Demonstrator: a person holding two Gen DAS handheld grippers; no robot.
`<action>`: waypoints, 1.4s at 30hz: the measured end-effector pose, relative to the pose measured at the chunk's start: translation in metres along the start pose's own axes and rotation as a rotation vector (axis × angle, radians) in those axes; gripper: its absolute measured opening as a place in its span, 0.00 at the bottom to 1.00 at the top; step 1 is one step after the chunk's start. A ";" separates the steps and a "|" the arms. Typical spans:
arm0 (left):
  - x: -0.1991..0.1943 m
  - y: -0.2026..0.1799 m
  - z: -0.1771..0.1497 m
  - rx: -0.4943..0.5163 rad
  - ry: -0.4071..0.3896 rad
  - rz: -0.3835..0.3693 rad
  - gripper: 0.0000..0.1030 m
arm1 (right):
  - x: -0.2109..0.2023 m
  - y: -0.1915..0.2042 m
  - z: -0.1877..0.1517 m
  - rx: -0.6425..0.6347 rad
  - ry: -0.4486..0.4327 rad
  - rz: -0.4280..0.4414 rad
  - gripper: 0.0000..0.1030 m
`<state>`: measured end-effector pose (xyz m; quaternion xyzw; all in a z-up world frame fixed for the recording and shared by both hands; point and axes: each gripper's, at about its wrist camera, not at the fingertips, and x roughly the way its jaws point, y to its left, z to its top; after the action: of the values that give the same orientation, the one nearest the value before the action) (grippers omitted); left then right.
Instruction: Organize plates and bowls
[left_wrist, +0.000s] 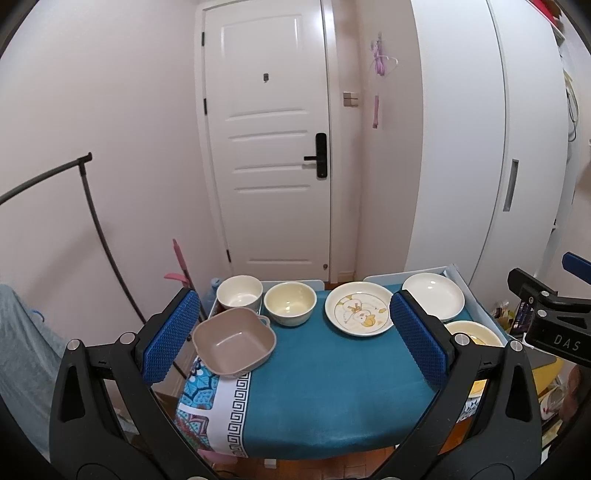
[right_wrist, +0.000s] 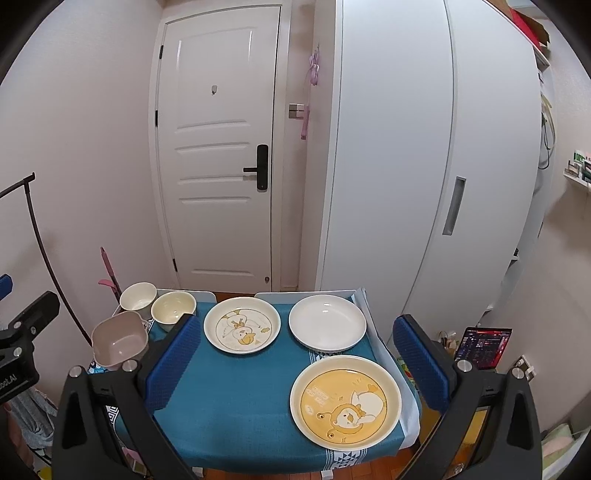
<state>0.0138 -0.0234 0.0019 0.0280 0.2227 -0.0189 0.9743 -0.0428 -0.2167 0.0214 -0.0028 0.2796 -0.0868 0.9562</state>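
Blue-padded fingers (left_wrist: 173, 336) of the left gripper (left_wrist: 295, 332) stand wide apart over the near edge of the counter (left_wrist: 332, 398), holding nothing. Its right finger covers part of the yellow plate (left_wrist: 476, 332) and just overlaps the duck plate (left_wrist: 360, 313). The right gripper (right_wrist: 299, 358) is likewise spread and empty; its left finger hides the front of the cream bowl (right_wrist: 173, 309). On the blue cloth lie the pink square bowl (left_wrist: 234, 341), white bowl (left_wrist: 239, 291), and white plate (right_wrist: 327, 326), all apart. The cloth's front corners are cut off behind the gripper frames.
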 end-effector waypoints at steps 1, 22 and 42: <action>0.000 0.000 -0.001 0.000 0.000 -0.001 1.00 | 0.000 0.000 0.001 0.000 0.000 0.000 1.00; 0.004 0.003 -0.001 -0.004 -0.009 0.032 1.00 | 0.006 0.004 -0.002 -0.002 0.003 0.006 1.00; 0.015 0.005 -0.001 -0.003 0.010 0.034 1.00 | 0.011 0.008 -0.003 -0.005 0.008 0.009 1.00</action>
<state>0.0270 -0.0186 -0.0055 0.0305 0.2270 -0.0019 0.9734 -0.0338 -0.2111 0.0129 -0.0035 0.2836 -0.0818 0.9554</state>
